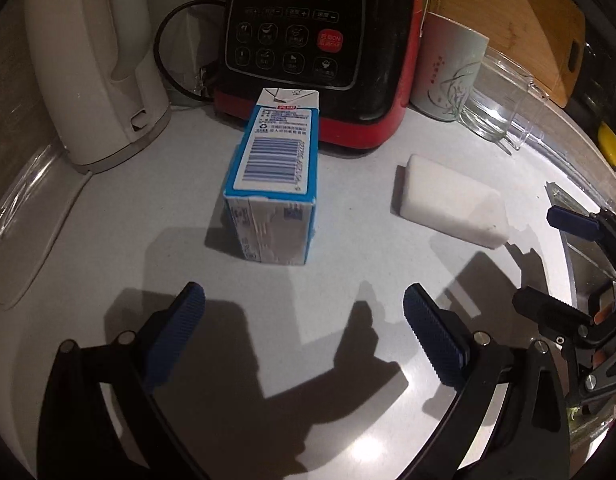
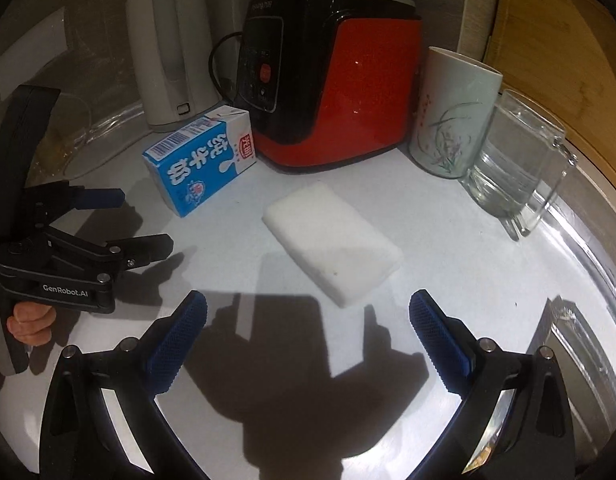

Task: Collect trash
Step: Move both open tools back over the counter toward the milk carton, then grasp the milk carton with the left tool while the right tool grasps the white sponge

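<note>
One cluttered white countertop

Our left gripper hangs with jaws spread wide over the pale countertop, nothing between them. Just beyond lies the blue-and-white milk carton on its side, its far end near the red-and-black appliance. A white sponge rests to the right.

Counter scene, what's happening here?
A person holds a handheld gripper in each hand over a white counter. Left gripper is open, lined up on the blue milk carton lying on its side in front of the red appliance. Right gripper is open, facing the white sponge block. Nothing is grasped yet.
</note>
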`<state>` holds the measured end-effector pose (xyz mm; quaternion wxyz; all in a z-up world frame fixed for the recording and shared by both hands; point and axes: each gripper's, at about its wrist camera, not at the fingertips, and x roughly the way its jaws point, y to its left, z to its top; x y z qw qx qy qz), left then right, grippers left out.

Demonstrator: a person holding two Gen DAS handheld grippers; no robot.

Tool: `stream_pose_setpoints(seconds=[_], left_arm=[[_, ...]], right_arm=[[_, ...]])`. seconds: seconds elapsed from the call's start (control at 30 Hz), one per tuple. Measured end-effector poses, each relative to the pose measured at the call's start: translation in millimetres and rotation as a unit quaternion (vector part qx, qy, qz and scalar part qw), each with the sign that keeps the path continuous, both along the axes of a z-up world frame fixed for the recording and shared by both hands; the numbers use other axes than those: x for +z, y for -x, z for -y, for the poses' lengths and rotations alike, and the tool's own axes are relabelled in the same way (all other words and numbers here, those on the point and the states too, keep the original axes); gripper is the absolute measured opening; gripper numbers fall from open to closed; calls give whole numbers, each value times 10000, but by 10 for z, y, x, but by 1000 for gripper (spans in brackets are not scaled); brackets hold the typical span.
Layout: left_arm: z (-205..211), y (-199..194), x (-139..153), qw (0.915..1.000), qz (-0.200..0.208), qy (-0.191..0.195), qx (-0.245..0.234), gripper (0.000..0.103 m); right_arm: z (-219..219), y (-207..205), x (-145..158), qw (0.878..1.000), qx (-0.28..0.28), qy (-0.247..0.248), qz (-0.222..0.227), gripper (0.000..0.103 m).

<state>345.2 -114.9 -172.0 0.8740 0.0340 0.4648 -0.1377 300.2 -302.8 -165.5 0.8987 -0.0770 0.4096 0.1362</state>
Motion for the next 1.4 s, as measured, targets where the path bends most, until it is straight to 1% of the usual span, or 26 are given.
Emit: stream_pose_setpoints(seconds=[0.17,0.33,0.4,0.43,0.47,0.5,0.53,0.57,0.63,0.7,0.83,1.0,1.1,1.23,1.3,1.4], left_arm=[[46,-226,-51,10000,22,62,-63,95],[124,-449,-94,9998,112,-50,-132,95],[157,-516,-106,9995,175,-202,-144,94],[175,-537,-107,9993,195,-292,-162,85],[189,-560,-114,9990,168,-371,-168,73],[195,-576,-125,9991,114,-380,-180,65],[190,-596,-131,9992,59,-363,-157,51],[180,-610,-137,9993,26,-353,-126,44],[152,-618,-132,9995,49,-307,-77,41],[139,-608,-134,9994,83,-299,-122,41],[158,-548,-119,9988,173,-432,-162,41],[67,-368,-43,9988,152,-471,-58,41],[-4,-257,-29,9988,80,-483,-4,41],[-66,-164,-19,9996,-14,-292,13,41],[-77,-139,-26,9997,-13,-231,-20,41],[-55,-103,-50,9996,-40,-270,-75,41]], right_arm=[[103,-359,-94,9996,159,150,-150,100],[148,-537,-124,9992,266,161,-239,100],[152,-574,-136,9990,290,223,-252,100],[154,-582,-137,9989,297,252,-244,100],[153,-588,-138,9989,306,274,-242,100],[156,-595,-139,9988,305,291,-233,100],[155,-601,-135,9988,309,297,-233,100],[157,-606,-132,9988,308,311,-236,100],[148,-609,-126,9987,306,321,-236,101],[138,-607,-119,9987,324,310,-229,101],[86,-600,-99,9982,431,368,-210,100],[-8,-671,-121,9947,793,583,-296,100],[-61,-745,-183,9899,1120,715,-491,100],[-132,-864,-301,9802,1564,851,-871,99],[-134,-931,-300,9766,1694,796,-1055,99],[-138,-1025,-303,9708,1857,830,-1269,99]])
